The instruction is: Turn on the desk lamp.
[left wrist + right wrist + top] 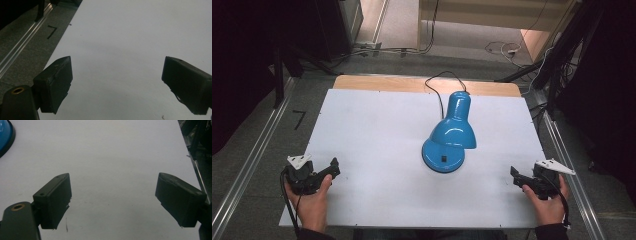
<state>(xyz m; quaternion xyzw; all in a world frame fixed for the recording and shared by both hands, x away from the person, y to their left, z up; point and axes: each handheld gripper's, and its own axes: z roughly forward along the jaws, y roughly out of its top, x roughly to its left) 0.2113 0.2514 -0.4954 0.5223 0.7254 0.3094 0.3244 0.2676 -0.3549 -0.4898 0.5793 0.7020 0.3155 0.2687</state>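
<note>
A blue desk lamp (449,134) stands on the white table (372,130), a little right of centre and toward the far edge, its round base (443,156) nearer the person and its shade (454,131) tipped down over it. Its black cord (438,85) loops off over the far edge. The left gripper (326,172) rests near the near-left corner, held in the left hand (312,200), jaws spread wide over bare surface. The right gripper (521,177) sits near the near-right corner in the right hand (548,202), jaws likewise parted with nothing between them; its own view catches the lamp's base at the upper left. Both grippers are well apart from the lamp.
</note>
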